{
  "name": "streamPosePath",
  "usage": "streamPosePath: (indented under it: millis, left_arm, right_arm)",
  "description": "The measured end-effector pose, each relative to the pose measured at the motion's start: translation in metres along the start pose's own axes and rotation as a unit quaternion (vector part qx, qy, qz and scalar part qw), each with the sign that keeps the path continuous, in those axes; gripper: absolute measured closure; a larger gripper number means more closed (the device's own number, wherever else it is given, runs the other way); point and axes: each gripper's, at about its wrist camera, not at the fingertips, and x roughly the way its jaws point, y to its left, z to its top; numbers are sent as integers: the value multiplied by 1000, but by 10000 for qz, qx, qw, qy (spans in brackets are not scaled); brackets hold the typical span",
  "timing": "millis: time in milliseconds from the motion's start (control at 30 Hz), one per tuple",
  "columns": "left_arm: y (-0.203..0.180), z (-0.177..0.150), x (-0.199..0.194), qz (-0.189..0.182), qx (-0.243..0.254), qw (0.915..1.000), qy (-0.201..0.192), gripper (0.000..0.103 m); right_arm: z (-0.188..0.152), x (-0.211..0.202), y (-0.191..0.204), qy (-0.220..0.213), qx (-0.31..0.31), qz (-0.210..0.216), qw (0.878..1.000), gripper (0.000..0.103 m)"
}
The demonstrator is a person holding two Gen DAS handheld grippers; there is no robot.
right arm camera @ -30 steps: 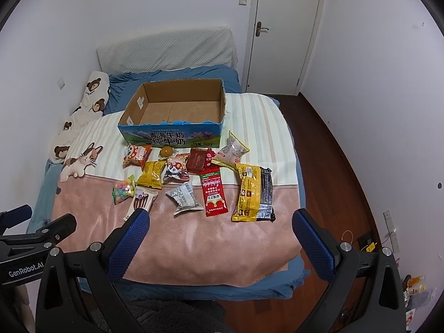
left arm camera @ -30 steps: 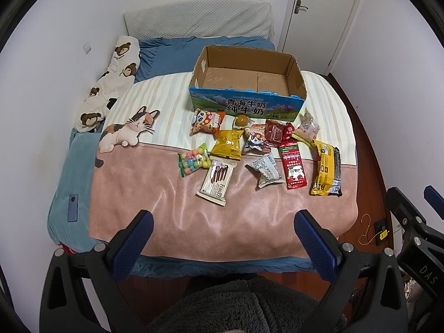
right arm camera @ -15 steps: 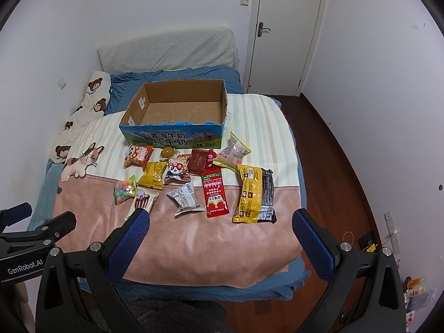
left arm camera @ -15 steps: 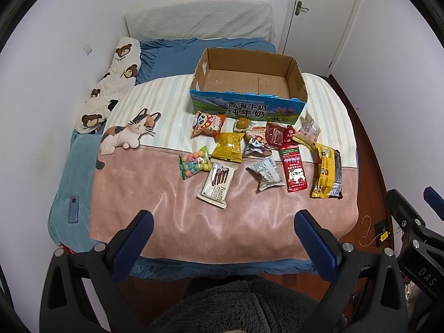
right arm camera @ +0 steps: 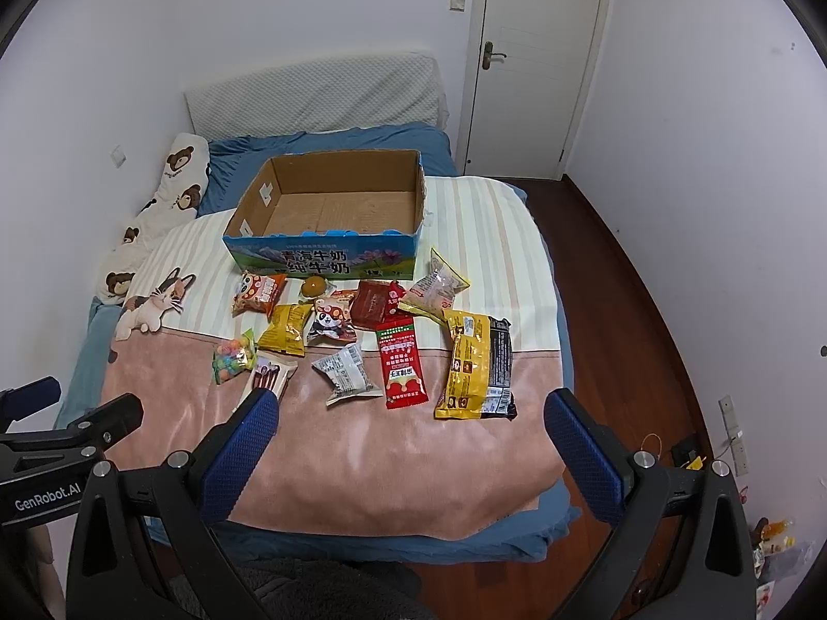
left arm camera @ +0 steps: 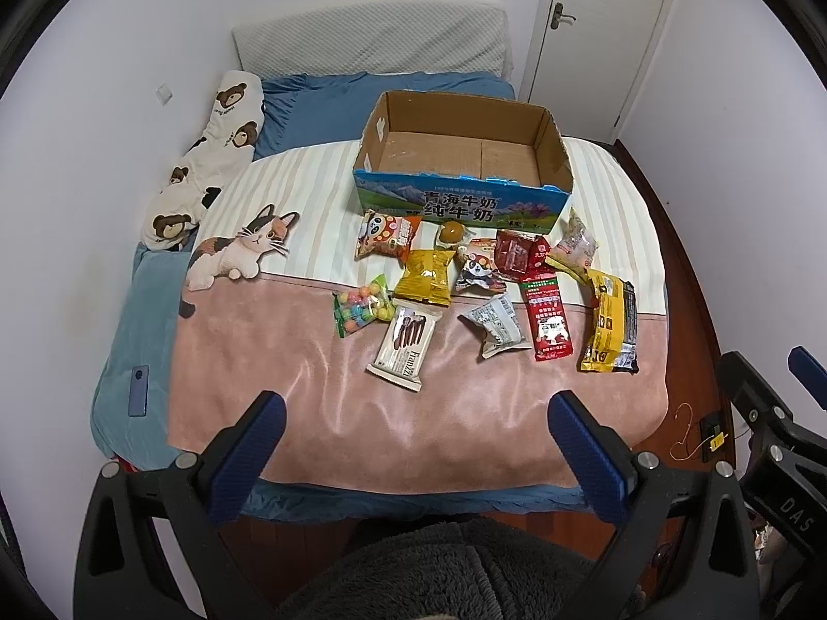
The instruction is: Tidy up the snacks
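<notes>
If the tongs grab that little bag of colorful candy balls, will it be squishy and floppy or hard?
The candy ball bag is a thin clear wrapper, so it would probably crinkle and sag. The round balls inside look hard and may shift and bunch at one end. It looks small, so likely light.

Bedroom enclosed by plain white walls

A bed [left arm camera: 217, 361] is covered by a pink and striped blanket; a white door [right arm camera: 537, 62] is set beyond it, and dark wooden floor [right arm camera: 630, 310] is seen alongside.

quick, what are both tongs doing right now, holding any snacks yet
Left tongs: open, holding nothing, short of the snacks.
Right tongs: open, holding nothing.
</notes>
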Motion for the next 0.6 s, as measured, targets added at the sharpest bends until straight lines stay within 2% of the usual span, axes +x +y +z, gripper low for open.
streamPosePath:
  millis: [600]
  left_arm:
    - [1,-2,4,-27,-28,10000,26,0]
  right_arm:
    - [1,6,-2,-18,6,40,10000,0]
